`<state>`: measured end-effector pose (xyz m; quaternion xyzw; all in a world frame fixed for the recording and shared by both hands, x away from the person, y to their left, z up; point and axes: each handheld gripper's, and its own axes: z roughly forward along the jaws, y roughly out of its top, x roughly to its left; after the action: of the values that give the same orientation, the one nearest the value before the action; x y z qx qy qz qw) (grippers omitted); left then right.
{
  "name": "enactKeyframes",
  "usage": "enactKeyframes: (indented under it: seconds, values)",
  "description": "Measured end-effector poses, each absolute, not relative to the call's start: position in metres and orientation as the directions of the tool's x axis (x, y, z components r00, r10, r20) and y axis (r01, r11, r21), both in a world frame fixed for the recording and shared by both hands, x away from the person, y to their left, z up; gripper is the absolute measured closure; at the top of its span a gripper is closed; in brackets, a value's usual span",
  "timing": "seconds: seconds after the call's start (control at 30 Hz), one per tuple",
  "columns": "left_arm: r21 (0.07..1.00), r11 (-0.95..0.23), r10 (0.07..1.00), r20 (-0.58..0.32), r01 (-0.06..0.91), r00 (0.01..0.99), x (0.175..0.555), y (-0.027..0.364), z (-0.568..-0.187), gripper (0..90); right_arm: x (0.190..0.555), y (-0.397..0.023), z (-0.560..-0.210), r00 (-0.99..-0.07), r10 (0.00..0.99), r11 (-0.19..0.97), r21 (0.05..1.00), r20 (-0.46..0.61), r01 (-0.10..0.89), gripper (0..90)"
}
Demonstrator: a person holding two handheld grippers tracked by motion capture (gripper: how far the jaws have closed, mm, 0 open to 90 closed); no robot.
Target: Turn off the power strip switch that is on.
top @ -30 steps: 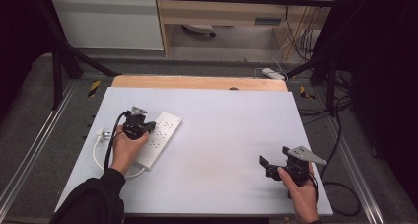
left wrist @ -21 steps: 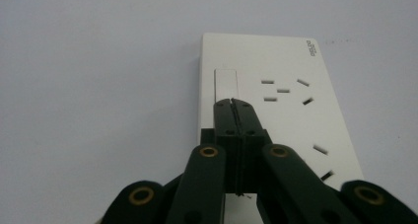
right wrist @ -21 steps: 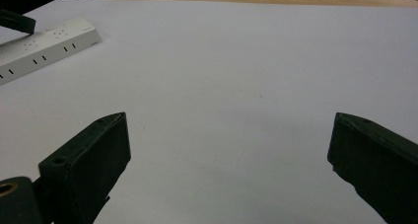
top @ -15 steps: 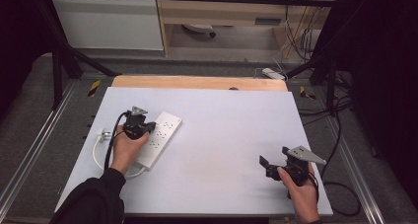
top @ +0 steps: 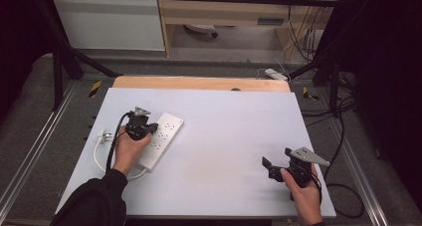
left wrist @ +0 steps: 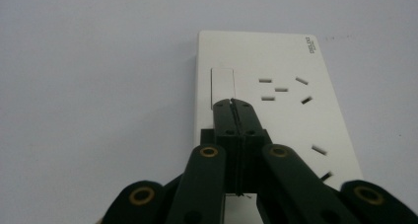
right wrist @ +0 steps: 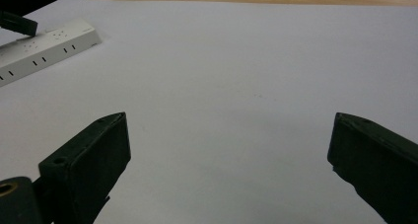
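A white power strip (top: 161, 139) lies at the left of the white table; its sockets and a rocker switch (left wrist: 222, 87) show in the left gripper view. My left gripper (top: 148, 128) is shut with nothing between its jaws, and its joined tips (left wrist: 231, 103) rest at the near end of that switch on the power strip (left wrist: 276, 110). My right gripper (top: 271, 167) stands open near the table's front right corner, wide apart over bare table (right wrist: 226, 86), with nothing held. The power strip (right wrist: 44, 44) appears far off at upper left in the right gripper view.
The strip's white cable (top: 99, 154) loops off its near end to a plug (top: 105, 135) at the table's left edge. A wooden board (top: 199, 83) borders the far edge. Metal frame rails and floor cables (top: 343, 136) surround the table.
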<state>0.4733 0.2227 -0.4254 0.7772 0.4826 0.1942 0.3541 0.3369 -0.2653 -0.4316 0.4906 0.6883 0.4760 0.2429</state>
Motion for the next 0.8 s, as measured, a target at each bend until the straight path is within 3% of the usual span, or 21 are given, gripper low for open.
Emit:
enactKeyframes:
  seconds: [0.53,0.67,0.8]
  values:
    - [0.820,-0.238,0.879,-0.046,0.521,0.474,0.470,0.222,-0.412,89.7,0.337,-0.266,-0.431,-0.396,0.908,0.060,0.895,0.135,0.442,2.9]
    - [0.838,-0.235,0.881,-0.030,0.493,0.471,0.470,0.222,-0.409,83.0,0.337,-0.266,-0.432,-0.400,0.907,0.065,0.896,0.130,0.439,2.9]
    - [0.851,-0.222,0.884,-0.029,0.475,0.466,0.470,0.220,-0.405,68.6,0.337,-0.266,-0.432,-0.398,0.908,0.063,0.895,0.132,0.441,2.9]
